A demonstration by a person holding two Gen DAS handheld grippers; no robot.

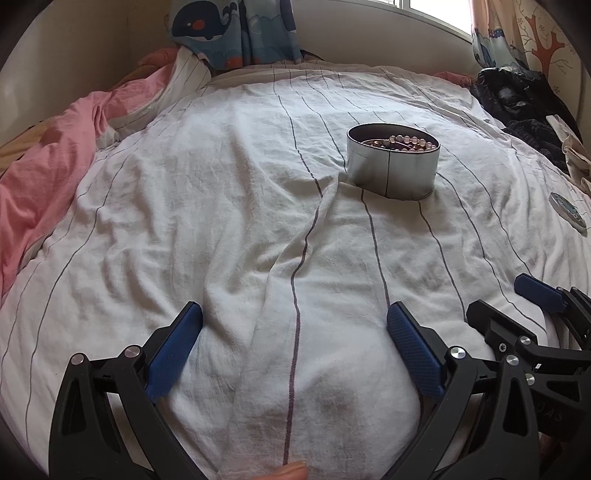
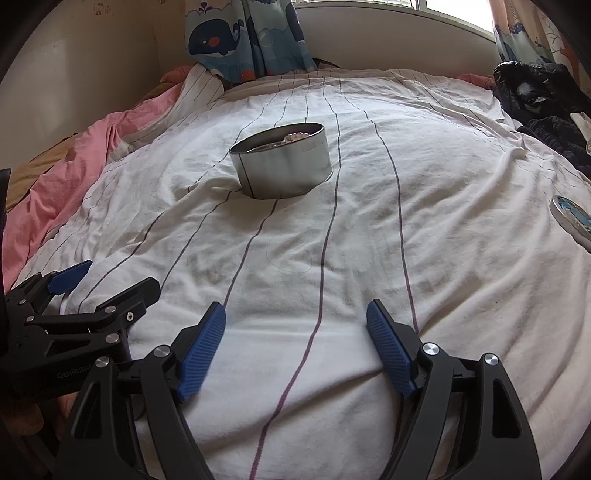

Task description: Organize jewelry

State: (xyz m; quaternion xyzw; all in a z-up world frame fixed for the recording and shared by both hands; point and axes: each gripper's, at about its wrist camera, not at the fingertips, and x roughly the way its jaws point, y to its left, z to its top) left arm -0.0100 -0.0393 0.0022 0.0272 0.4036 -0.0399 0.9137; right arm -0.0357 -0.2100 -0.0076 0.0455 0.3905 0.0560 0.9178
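Note:
A round silver tin (image 1: 393, 162) stands open on the white striped bed sheet, with bead bracelets (image 1: 410, 142) inside it. In the right wrist view the tin (image 2: 284, 166) sits ahead and a little left, with pale beads (image 2: 297, 137) showing over its rim. My left gripper (image 1: 295, 325) is open and empty, low over the sheet, well short of the tin. My right gripper (image 2: 295, 325) is open and empty too, beside the left one. Each gripper shows in the other's view, the right one (image 1: 517, 291) at the right edge, the left one (image 2: 99, 277) at the left edge.
The tin's lid (image 1: 567, 211) with a blue picture lies on the sheet at the far right; it also shows in the right wrist view (image 2: 572, 221). A pink blanket (image 1: 48, 173) is bunched at the left. Dark clothes (image 1: 517, 99) lie at the back right. Whale-print curtains (image 1: 236, 29) hang behind.

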